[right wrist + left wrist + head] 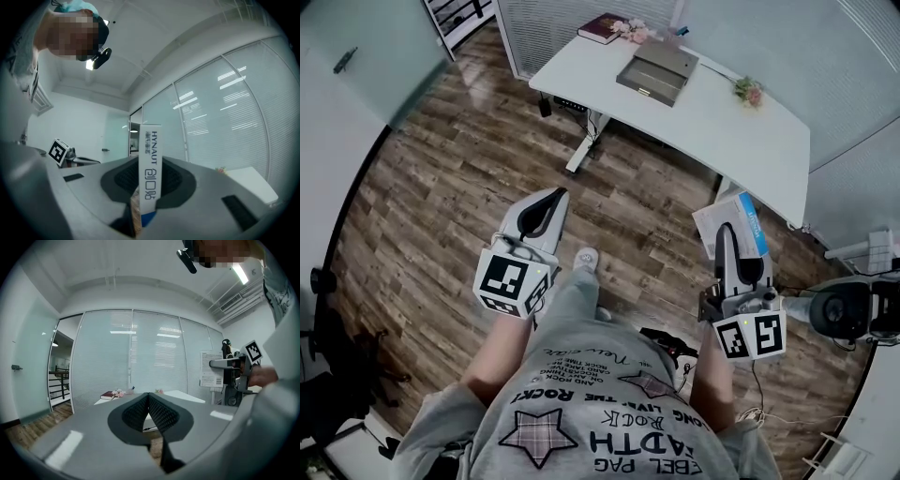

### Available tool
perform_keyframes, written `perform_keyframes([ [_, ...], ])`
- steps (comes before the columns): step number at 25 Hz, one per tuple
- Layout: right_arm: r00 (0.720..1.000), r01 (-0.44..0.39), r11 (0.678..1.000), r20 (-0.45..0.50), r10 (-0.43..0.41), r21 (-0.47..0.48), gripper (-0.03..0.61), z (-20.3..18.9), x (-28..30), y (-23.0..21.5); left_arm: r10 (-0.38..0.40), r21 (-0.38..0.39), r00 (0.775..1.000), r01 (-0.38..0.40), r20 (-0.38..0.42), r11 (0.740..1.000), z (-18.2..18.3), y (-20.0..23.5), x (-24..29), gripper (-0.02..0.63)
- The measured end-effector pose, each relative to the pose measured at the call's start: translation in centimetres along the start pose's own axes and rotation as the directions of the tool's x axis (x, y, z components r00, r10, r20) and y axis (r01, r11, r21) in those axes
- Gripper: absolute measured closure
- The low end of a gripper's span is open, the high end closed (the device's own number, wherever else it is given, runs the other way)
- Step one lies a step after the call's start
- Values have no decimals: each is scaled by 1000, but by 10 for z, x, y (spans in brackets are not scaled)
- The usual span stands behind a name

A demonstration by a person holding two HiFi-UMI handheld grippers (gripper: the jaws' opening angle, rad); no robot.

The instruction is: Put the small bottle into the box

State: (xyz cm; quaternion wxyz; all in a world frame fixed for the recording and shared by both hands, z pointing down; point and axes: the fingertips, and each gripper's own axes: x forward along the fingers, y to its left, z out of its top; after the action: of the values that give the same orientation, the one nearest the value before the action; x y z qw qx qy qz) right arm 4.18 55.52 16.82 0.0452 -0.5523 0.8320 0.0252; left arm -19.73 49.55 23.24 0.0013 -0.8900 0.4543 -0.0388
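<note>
overall: bright, even, cool indoor light in all three views.
source: ceiling light strip (242, 273) overhead in left gripper view.
glare: strip reflections on glass partition (140, 362); pale sheen on white table (722, 122).
shadows: soft, only a thin one under the table edge on wood floor (441, 187).
distortion: strong fisheye, walls bow, dark rounded corners.
focus: box (150, 173) print sharp up close; head view edges slightly soft.

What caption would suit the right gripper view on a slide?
Right gripper shut on a slim white HYNAUT box, with a glass wall with blinds beyond.
</note>
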Motion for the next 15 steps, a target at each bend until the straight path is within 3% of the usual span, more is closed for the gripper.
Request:
perform_keyframes([
  [15, 998, 63, 998, -12, -63, 10, 499, -11, 107, -58, -68, -8, 998, 68, -3, 998, 6, 69, 127, 603],
])
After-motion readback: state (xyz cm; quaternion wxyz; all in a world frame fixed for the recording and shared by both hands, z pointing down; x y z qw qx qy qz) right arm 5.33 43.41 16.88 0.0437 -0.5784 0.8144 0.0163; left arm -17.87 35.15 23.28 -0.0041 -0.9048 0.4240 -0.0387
